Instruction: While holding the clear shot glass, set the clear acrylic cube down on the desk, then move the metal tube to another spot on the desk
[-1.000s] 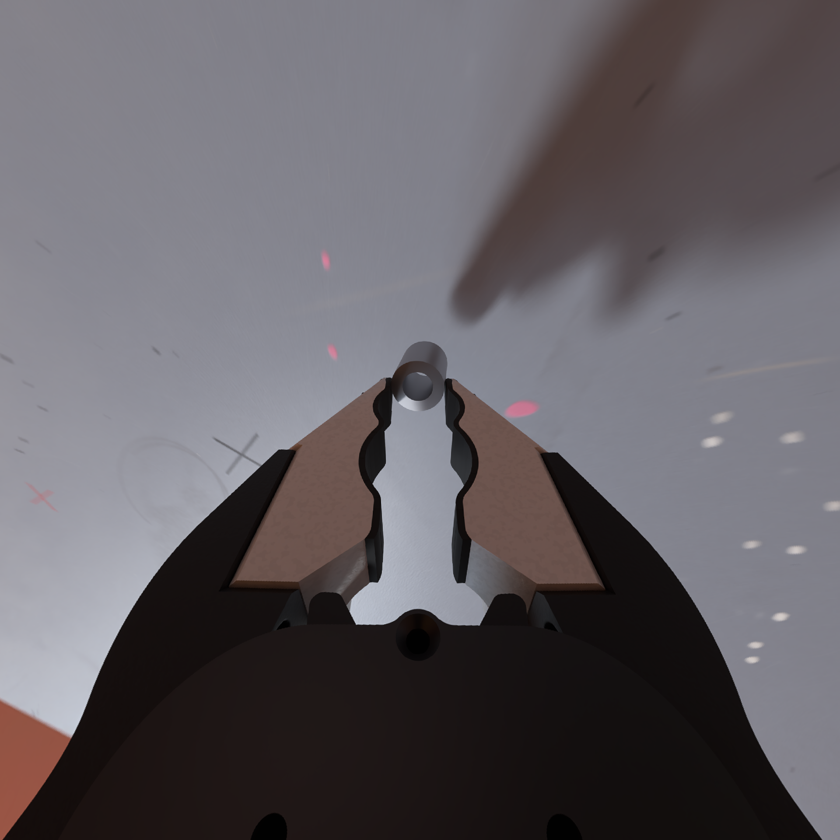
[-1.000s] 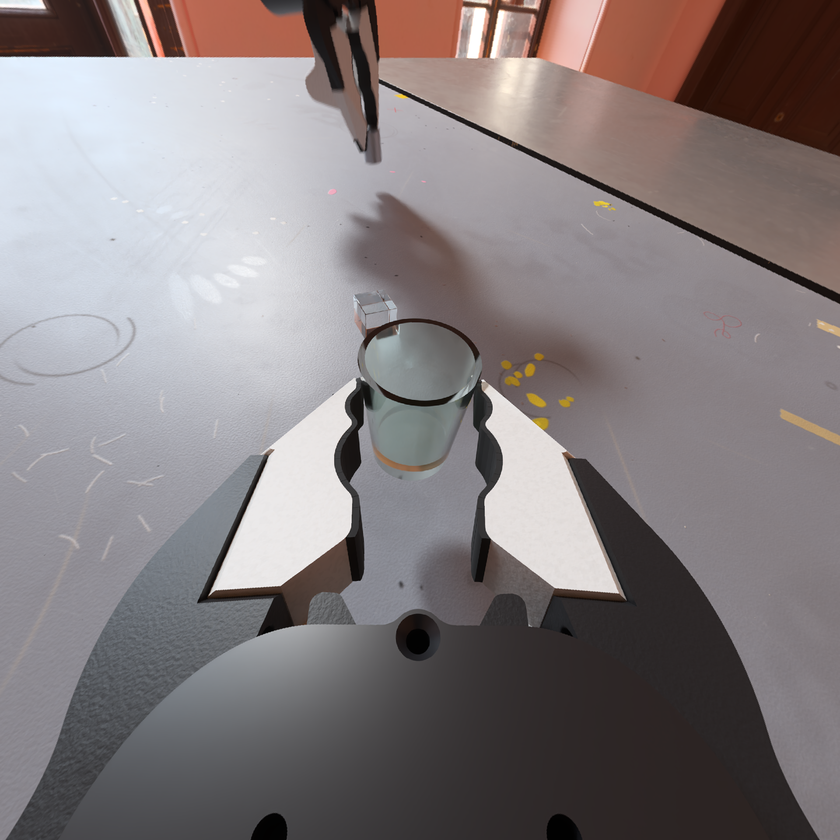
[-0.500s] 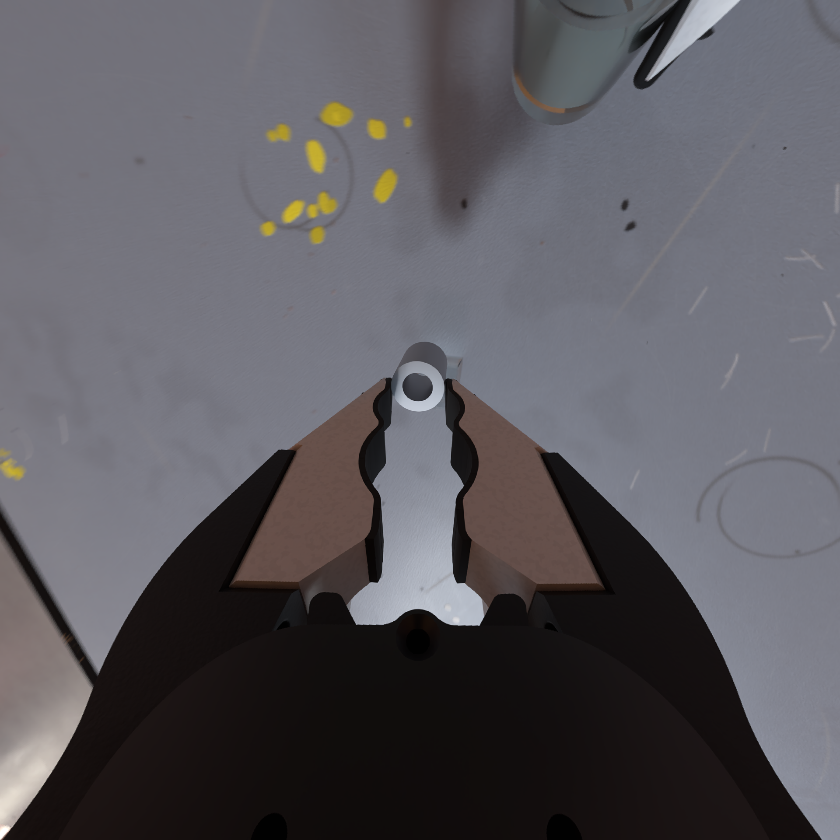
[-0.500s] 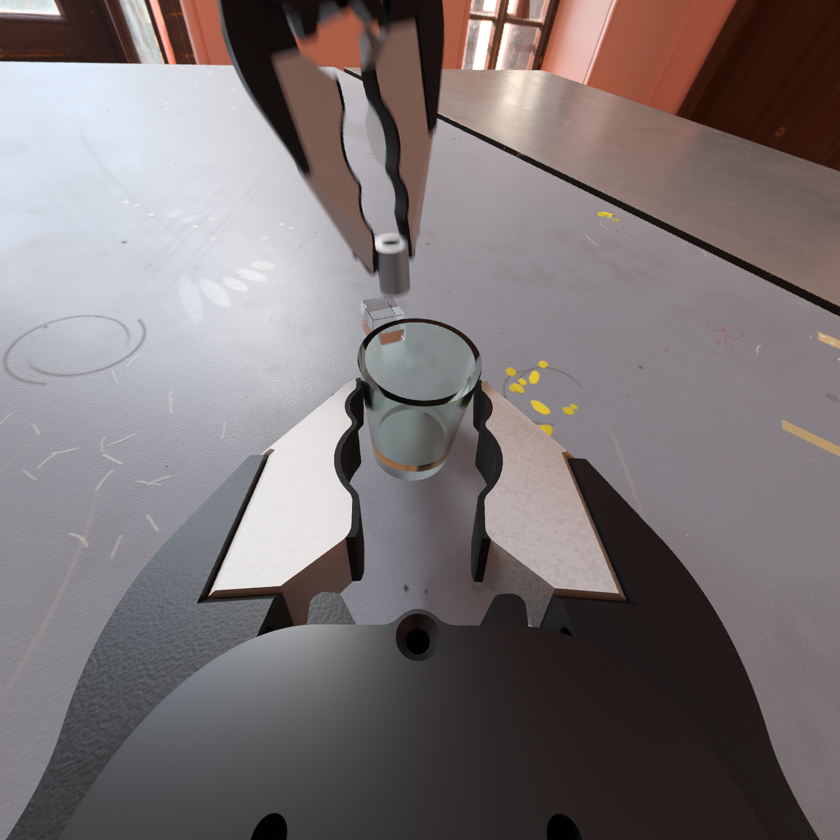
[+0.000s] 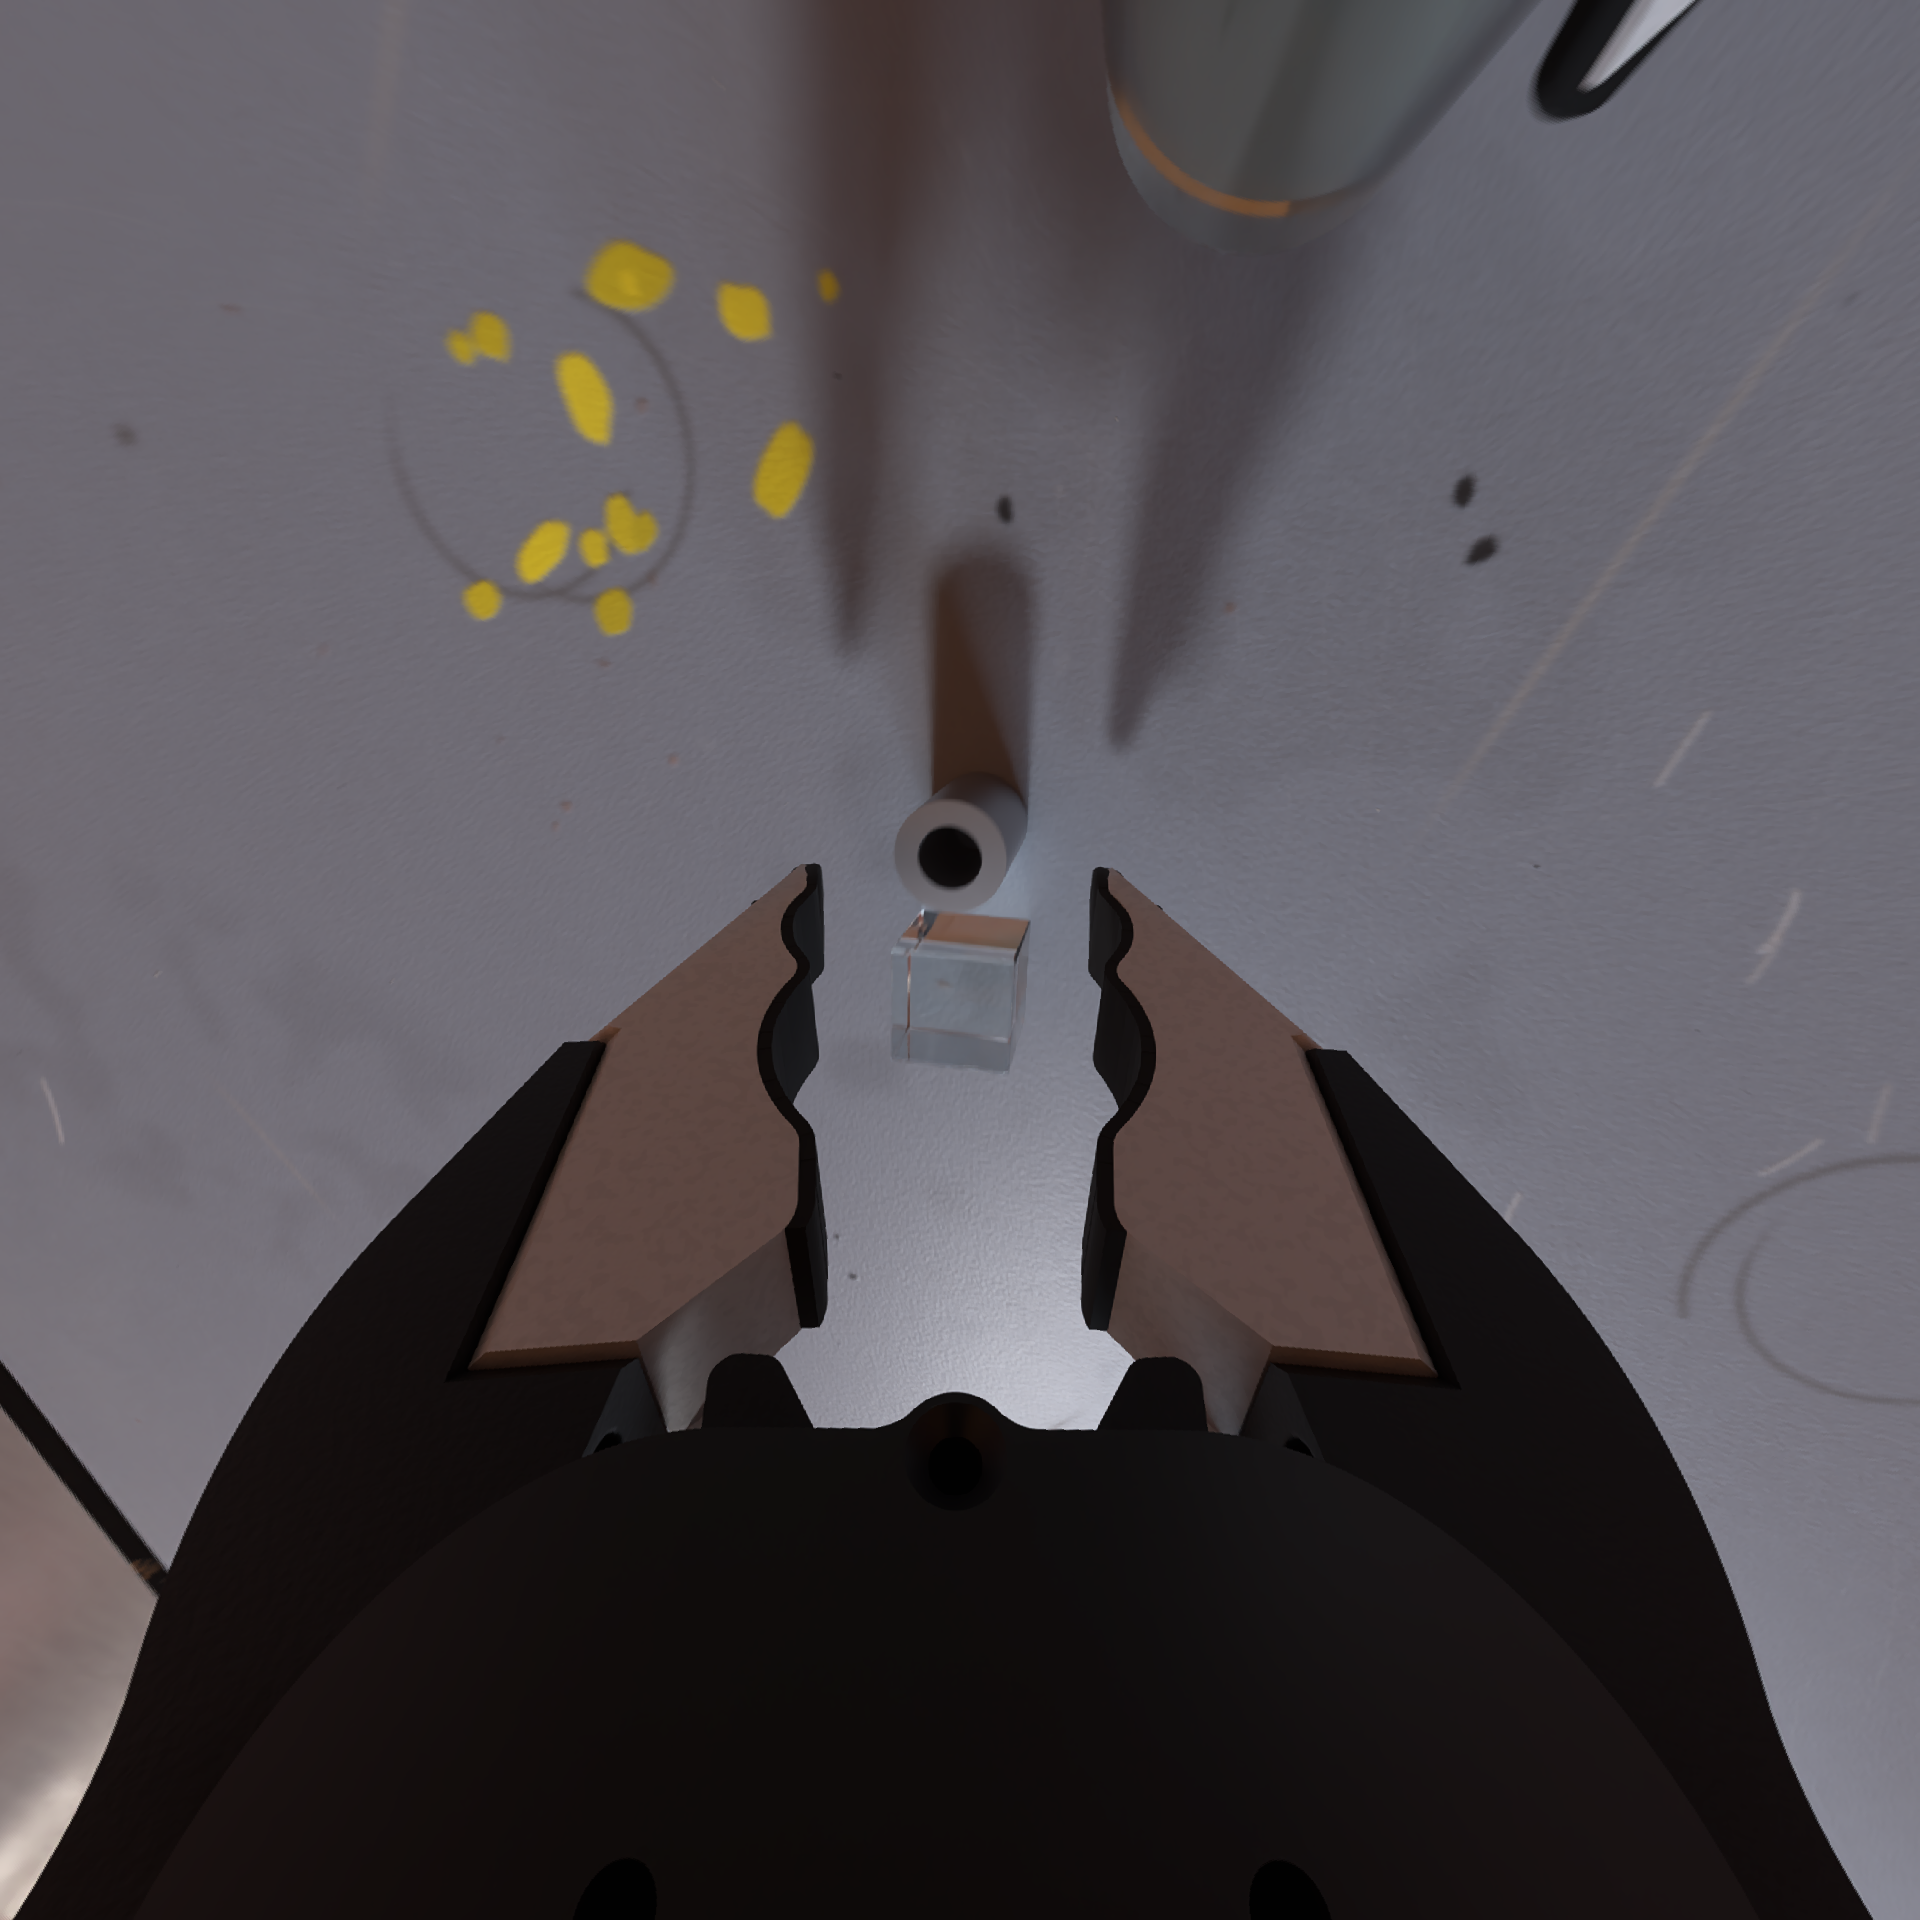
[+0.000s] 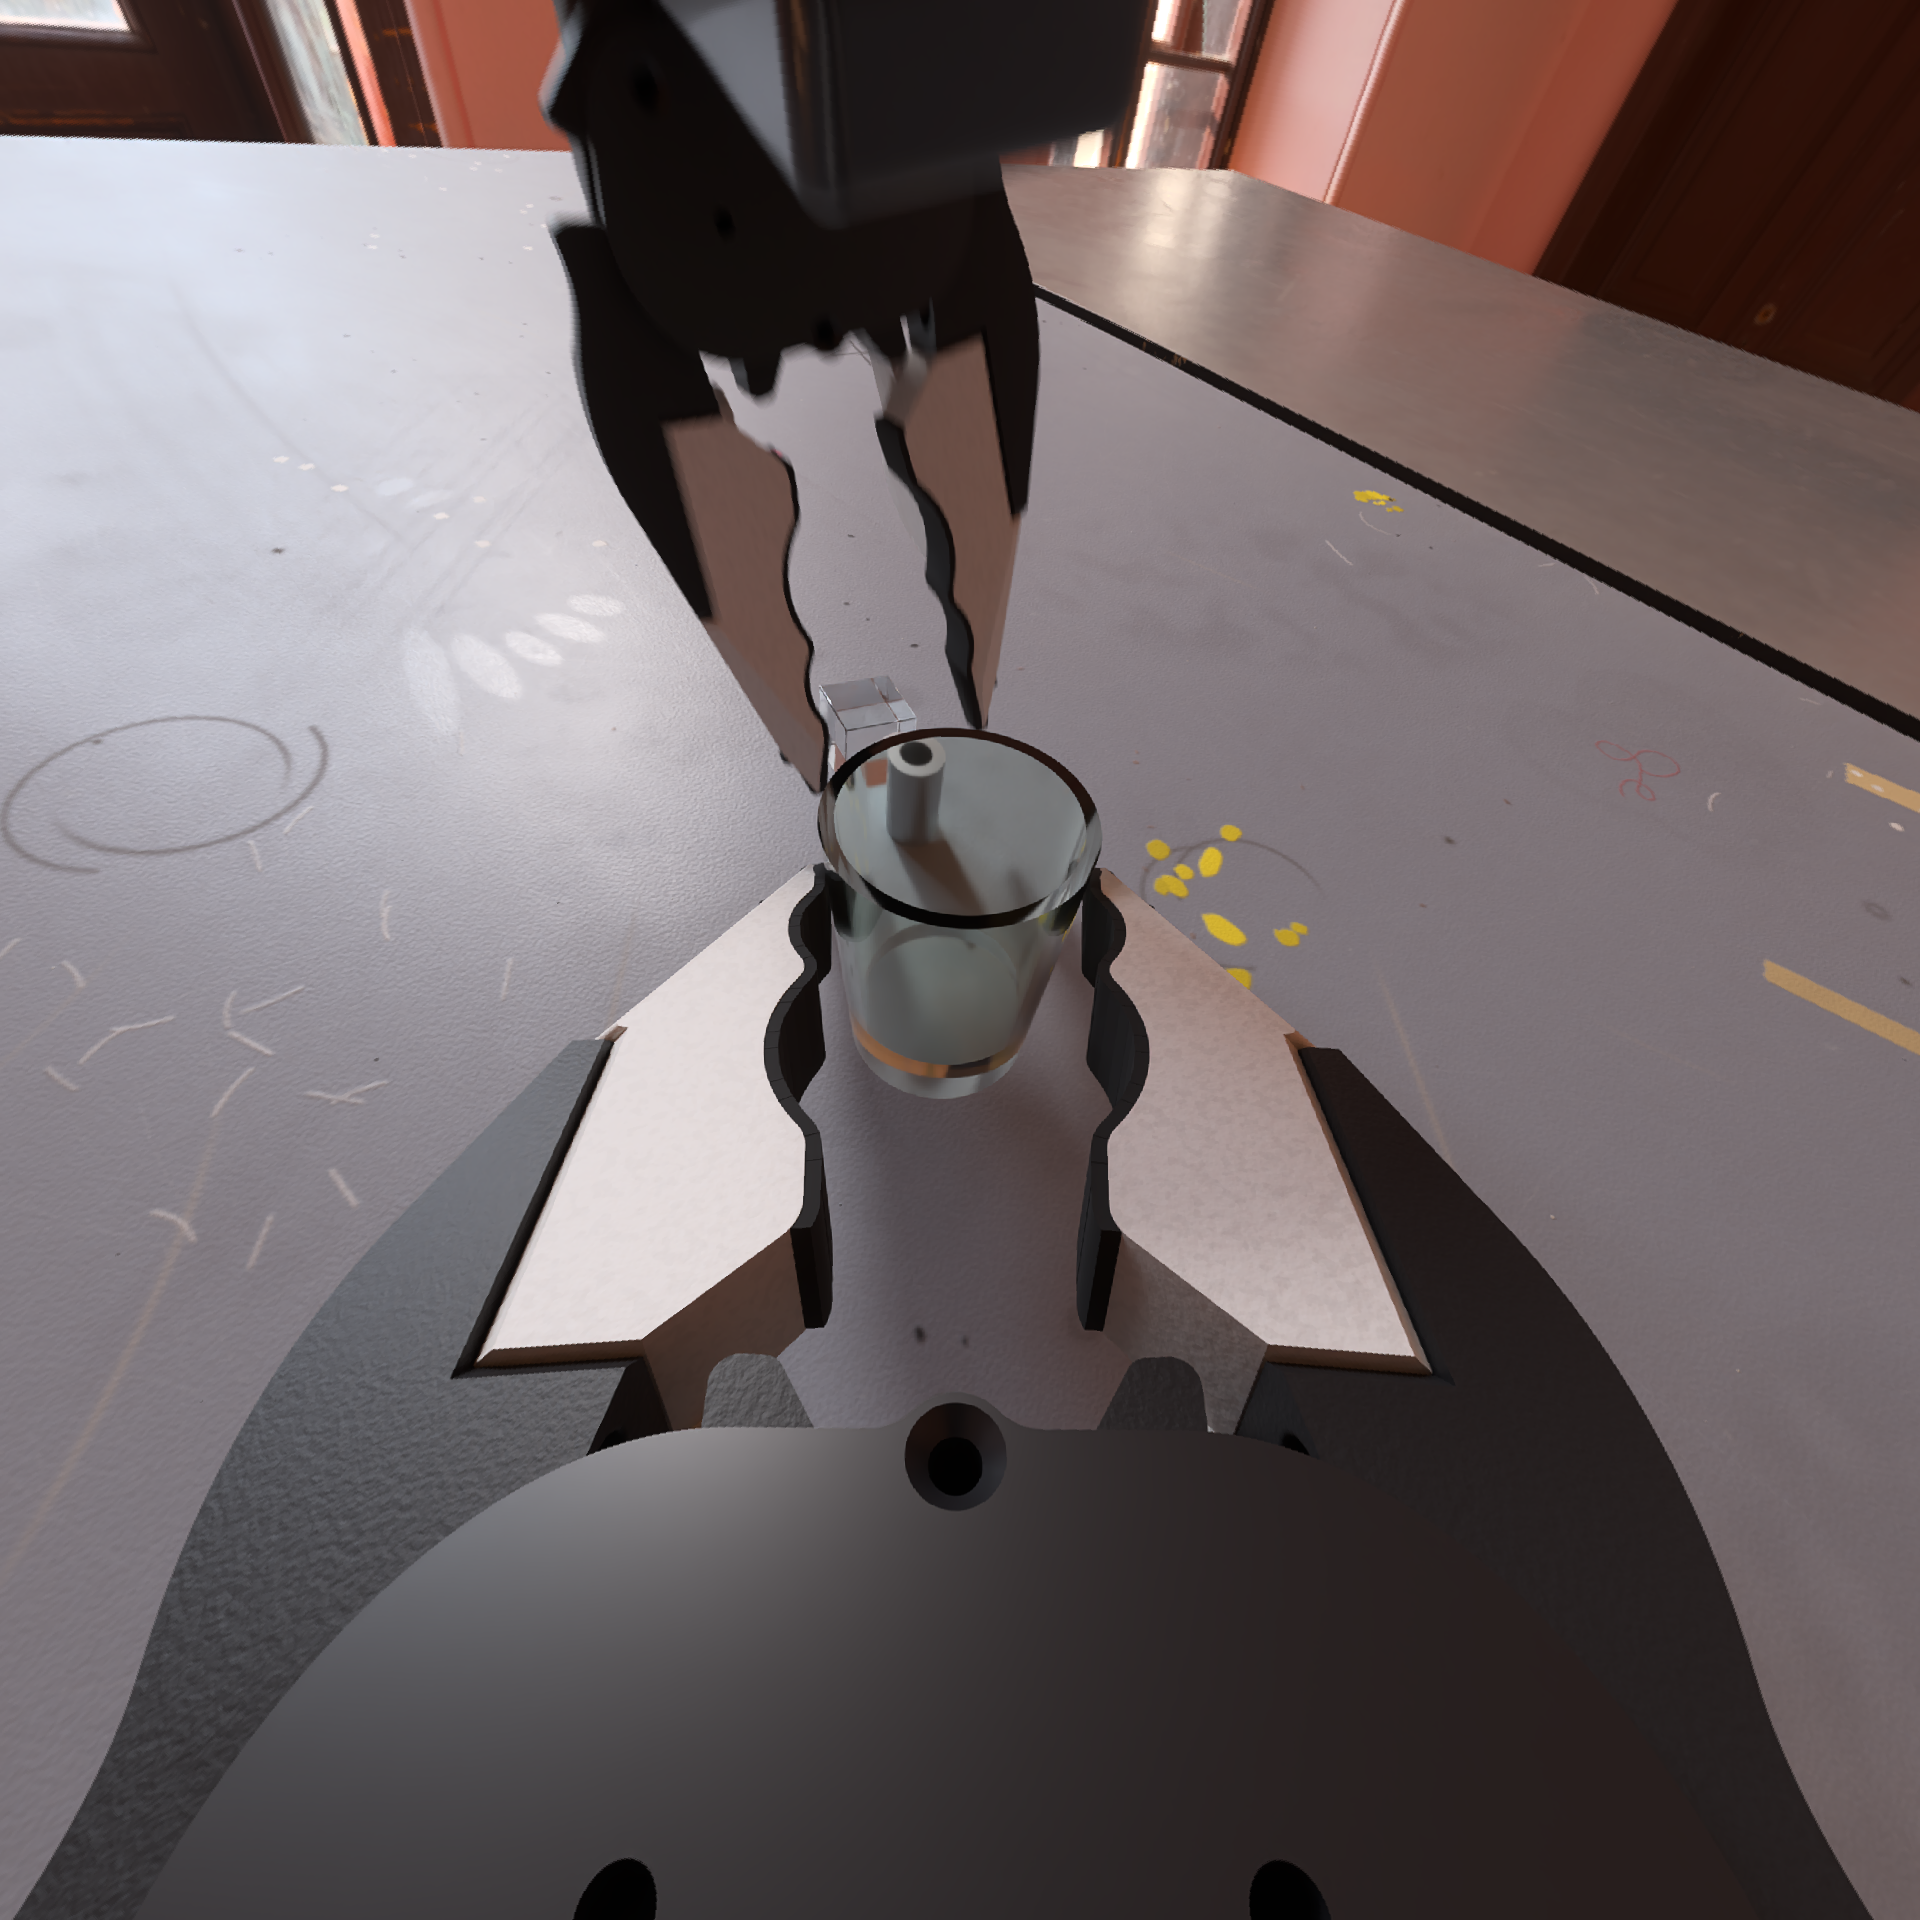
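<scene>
The left gripper (image 5: 956, 904) hangs over the tabletop (image 5: 312, 935) with its fingers (image 5: 727, 1039) spread wide and nothing in them. The tube (image 5: 958, 844) stands on end right past the fingertips — long axis straight up, open end facing the camera. The cube (image 5: 958, 1000) sits just beside it, between the open fingers but touching neither. The right gripper (image 6: 956, 914) is clamped on the shot glass (image 6: 956, 925), held off the tabletop close to both. My guess: the tube is already let go, so what's left is for the left one to back straight up without clipping tube or cube.
</scene>
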Tool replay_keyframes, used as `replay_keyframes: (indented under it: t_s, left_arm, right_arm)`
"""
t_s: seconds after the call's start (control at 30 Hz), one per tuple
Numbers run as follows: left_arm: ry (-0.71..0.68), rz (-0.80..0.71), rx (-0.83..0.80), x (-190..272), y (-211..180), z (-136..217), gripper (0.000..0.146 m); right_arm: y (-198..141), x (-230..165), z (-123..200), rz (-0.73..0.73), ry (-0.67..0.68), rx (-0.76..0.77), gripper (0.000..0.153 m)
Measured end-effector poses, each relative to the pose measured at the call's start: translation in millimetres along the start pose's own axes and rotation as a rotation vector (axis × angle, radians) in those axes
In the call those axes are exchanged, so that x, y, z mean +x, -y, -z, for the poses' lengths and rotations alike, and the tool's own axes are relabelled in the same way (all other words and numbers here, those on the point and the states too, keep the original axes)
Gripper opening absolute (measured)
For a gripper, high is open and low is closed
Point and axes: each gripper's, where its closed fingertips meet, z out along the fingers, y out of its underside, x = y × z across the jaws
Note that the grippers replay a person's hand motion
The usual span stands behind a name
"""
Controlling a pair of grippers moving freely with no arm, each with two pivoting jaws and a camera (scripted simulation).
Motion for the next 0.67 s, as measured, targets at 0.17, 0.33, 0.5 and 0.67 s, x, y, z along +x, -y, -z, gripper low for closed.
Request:
replay_keyframes:
  t_s: [0.17, 0.33, 0.5, 0.67]
  left_arm:
    - [0.133, 0.189, 0.299, -21, -10, 68, 0.052]
    - [0.372, 0.617, 0.766, -59, -74, 143, 0.052]
    - [0.379, 0.919, 0.883, -70, -127, 128, 0.051]
    - [0.392, 0.894, 0.828, -79, -118, 103, 0.040]
  right_arm:
    - [-1, 6, -3, -0.033, -0.018, -0.005, 0.048]
    - [9, 26, -17, -0.097, -0.082, -0.067, 0.048]
    - [30, 50, -53, -0.194, -0.069, -0.129, 0.048]
    - [38, 65, -91, -0.361, -0.075, -0.150, 0.048]
